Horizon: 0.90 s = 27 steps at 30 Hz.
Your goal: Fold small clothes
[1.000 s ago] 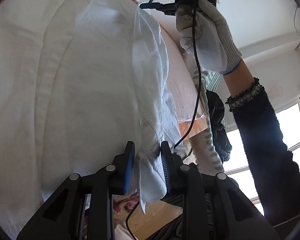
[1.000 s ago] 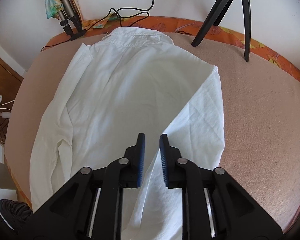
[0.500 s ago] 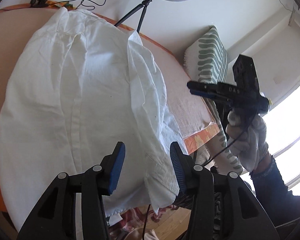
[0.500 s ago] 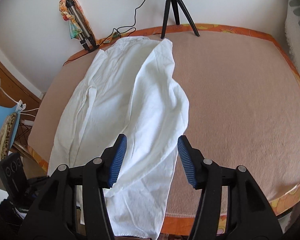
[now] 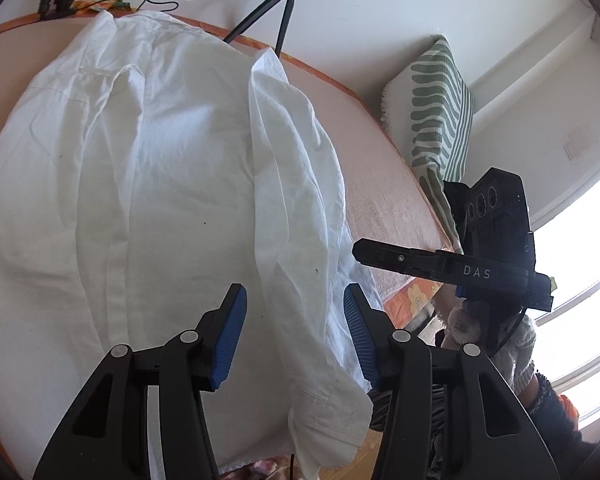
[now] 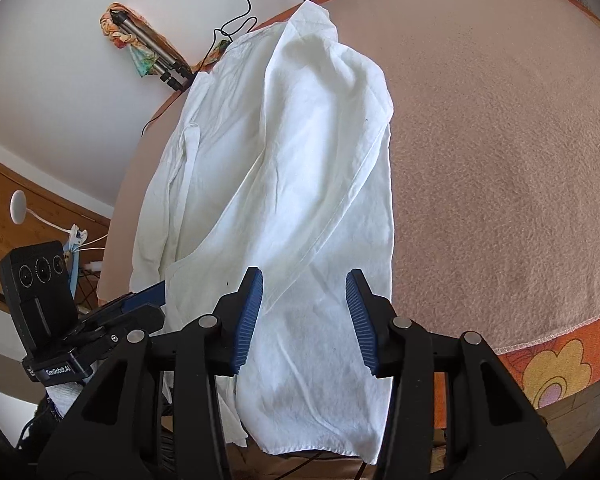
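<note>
While both grippers hover with jaws spread and nothing between them, the white shirt (image 5: 152,184) lies lengthwise on the pink blanket (image 6: 500,152) covering the bed, collar toward the far wall, hem hanging over the near edge. One side is folded inward along its length. Left gripper (image 5: 292,328); right gripper (image 6: 304,316). A tripod (image 5: 276,12) stands near the collar, a striped pillow (image 5: 440,108) by the window

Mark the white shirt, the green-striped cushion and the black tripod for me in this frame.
white cotton shirt (image 5: 160,208): left wrist view, middle of its back panel.
green-striped white cushion (image 5: 436,108): left wrist view, its patterned face.
black tripod (image 5: 283,12): left wrist view, one of its legs on the mattress edge.
</note>
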Each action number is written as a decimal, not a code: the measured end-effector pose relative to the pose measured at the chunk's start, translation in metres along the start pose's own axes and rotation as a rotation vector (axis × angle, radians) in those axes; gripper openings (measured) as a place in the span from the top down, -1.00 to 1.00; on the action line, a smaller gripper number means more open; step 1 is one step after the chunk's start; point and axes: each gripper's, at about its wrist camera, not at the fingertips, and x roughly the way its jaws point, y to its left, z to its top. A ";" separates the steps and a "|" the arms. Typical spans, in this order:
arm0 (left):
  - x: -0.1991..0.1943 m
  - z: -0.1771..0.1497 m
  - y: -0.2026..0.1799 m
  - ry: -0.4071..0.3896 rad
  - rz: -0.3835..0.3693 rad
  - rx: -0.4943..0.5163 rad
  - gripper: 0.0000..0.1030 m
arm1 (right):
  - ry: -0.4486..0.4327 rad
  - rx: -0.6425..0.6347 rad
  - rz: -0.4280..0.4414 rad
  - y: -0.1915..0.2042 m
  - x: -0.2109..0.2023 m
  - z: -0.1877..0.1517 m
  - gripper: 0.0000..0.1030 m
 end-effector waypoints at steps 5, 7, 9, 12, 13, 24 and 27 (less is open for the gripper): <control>0.005 0.002 0.012 -0.003 -0.049 -0.037 0.58 | 0.006 0.009 0.006 0.007 0.017 0.003 0.64; 0.000 0.000 0.021 -0.038 -0.052 -0.064 0.79 | -0.018 -0.005 0.016 0.013 0.010 0.002 0.91; -0.012 -0.001 0.031 -0.092 -0.029 -0.084 0.80 | -0.049 -0.032 0.044 0.022 -0.004 0.001 0.93; -0.025 -0.002 0.051 -0.131 0.036 -0.137 0.84 | -0.099 -0.076 0.036 0.034 -0.021 0.003 0.94; -0.028 -0.003 0.056 -0.132 0.044 -0.147 0.85 | -0.099 -0.076 0.023 0.034 -0.022 0.005 0.94; -0.040 -0.012 0.034 -0.105 0.044 -0.063 0.12 | -0.138 -0.060 -0.003 0.032 -0.045 0.008 0.94; -0.037 -0.019 0.024 -0.074 0.070 -0.008 0.12 | -0.076 -0.033 0.016 0.022 -0.031 0.003 0.81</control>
